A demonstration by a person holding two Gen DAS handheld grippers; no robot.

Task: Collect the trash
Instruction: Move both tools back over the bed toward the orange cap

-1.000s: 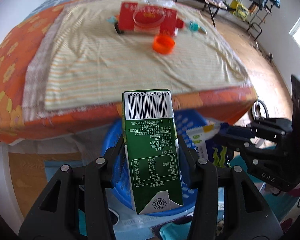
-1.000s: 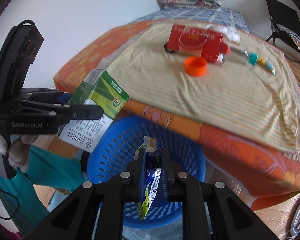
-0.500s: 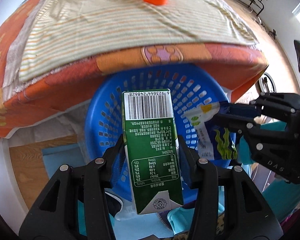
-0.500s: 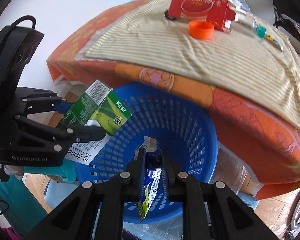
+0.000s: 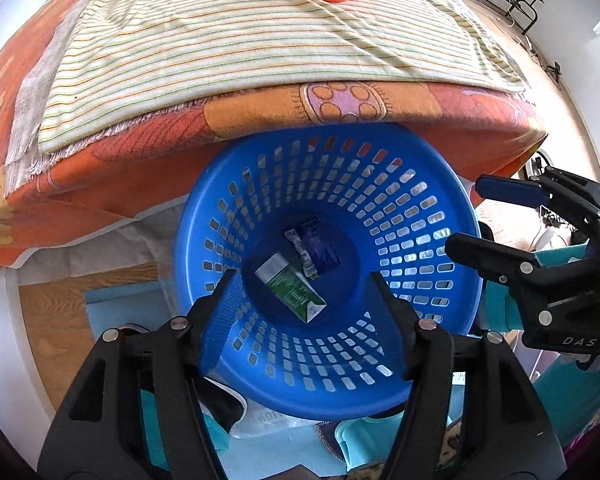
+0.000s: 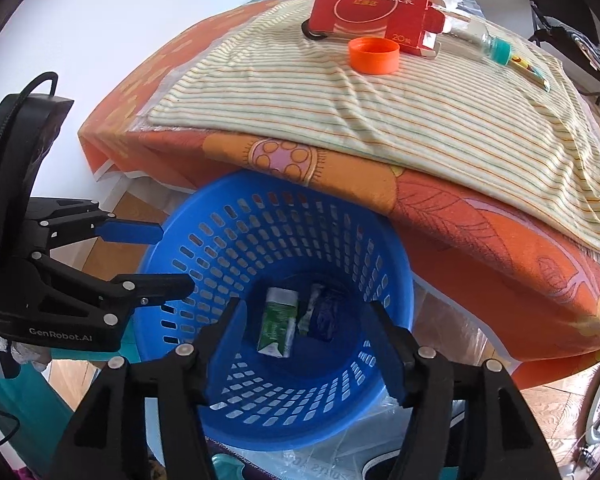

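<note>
Left wrist view: we look down into a blue basket [image 5: 440, 216] on the floor against the draped surface [image 5: 228, 48]. A green carton [image 5: 290, 294] and a dark wrapper [image 5: 318, 246] lie at its bottom, side by side. Our left gripper [image 5: 300, 300] and right gripper [image 6: 304, 332] hang above the rim, jaws having just been opening, now released with nothing between them. Two pieces are binned. Left on the striped cloth, well apart from the basket: a red box [image 6: 374, 12], an orange cap [image 6: 374, 55] and a small bottle [image 6: 486, 42].
</note>
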